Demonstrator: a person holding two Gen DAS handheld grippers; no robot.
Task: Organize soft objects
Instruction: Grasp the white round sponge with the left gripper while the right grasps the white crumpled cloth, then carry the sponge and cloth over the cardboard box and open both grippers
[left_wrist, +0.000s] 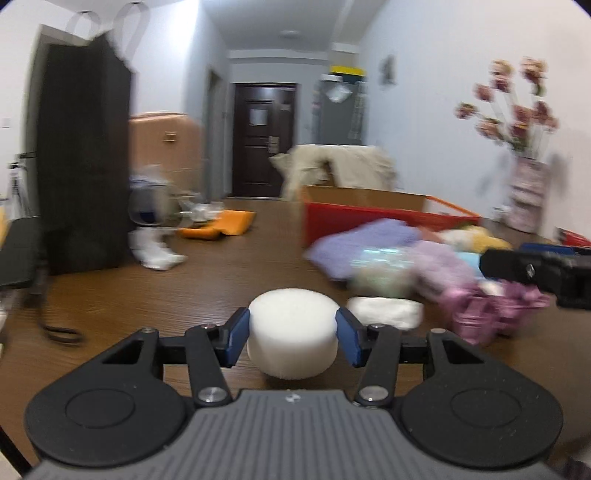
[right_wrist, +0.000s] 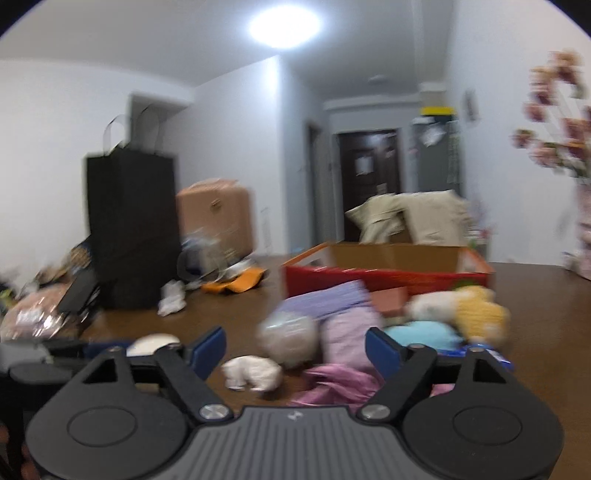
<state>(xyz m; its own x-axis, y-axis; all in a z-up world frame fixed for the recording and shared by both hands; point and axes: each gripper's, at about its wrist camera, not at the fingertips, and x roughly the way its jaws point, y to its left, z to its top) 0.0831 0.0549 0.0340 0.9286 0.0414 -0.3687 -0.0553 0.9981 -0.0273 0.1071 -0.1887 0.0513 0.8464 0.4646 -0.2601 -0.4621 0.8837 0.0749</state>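
Observation:
My left gripper (left_wrist: 291, 325) is shut on a white foam puck (left_wrist: 291, 332), its blue pads pressed against both sides just above the brown table (left_wrist: 207, 284). In the right wrist view the puck (right_wrist: 153, 341) shows at the left. My right gripper (right_wrist: 295, 350) stands open over a pile of soft things: a small white plush (right_wrist: 253, 373), a grey ball (right_wrist: 288, 336), pink cloth (right_wrist: 340, 380), a purple cloth (right_wrist: 325, 299), a blue soft item (right_wrist: 421, 332) and a yellow plush (right_wrist: 476, 310). Nothing is gripped between its pads. Behind the pile stands a red box (right_wrist: 388, 275).
A tall black paper bag (right_wrist: 131, 229) stands at the left of the table, with an orange item (right_wrist: 236, 282) and clutter beside it. A vase of pink flowers (left_wrist: 524, 192) is at the far right. A white cloth (left_wrist: 386, 312) lies right of the puck.

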